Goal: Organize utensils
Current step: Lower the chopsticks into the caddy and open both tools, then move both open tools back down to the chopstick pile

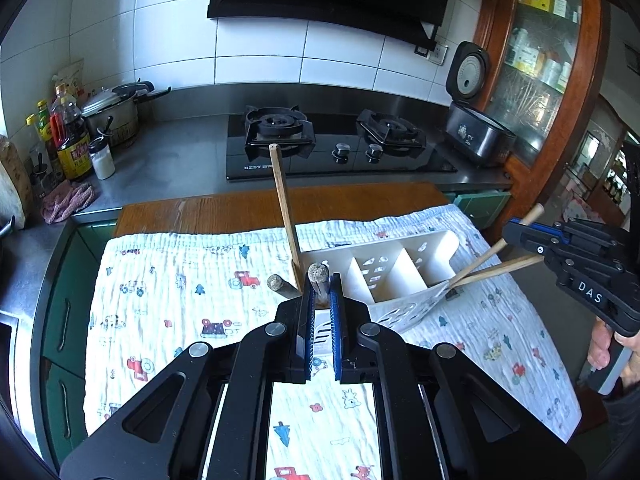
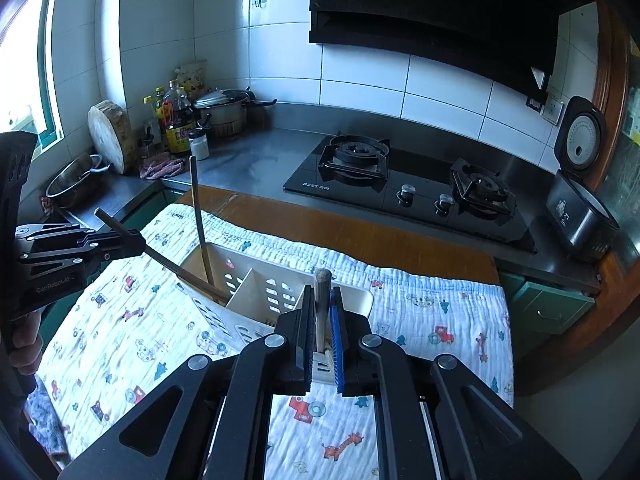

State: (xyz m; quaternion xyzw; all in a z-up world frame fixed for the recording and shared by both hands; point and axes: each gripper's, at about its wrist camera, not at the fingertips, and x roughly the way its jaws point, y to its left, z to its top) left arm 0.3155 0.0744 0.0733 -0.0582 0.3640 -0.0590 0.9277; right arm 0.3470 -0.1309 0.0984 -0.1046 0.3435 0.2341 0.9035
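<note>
Left wrist view: left hand-held gripper (image 1: 320,300) clamped on a wooden utensil handle (image 1: 318,276), angled down over the left compartment of the white divided caddy (image 1: 400,276) on the cloth-covered surface (image 1: 180,280), for dropping in. Right wrist view: right hand-held gripper (image 2: 322,320) likewise closed on chopsticks (image 2: 321,304) above the caddy's right end.

One white utensil caddy (image 1: 380,242) sitting on one printed cloth (image 1: 180,280); two gas burners (image 1: 276,124) (image 1: 390,126), two knobs (image 1: 342,150) (image 1: 375,151), one rice cooker (image 1: 476,136) standing behind.
</note>
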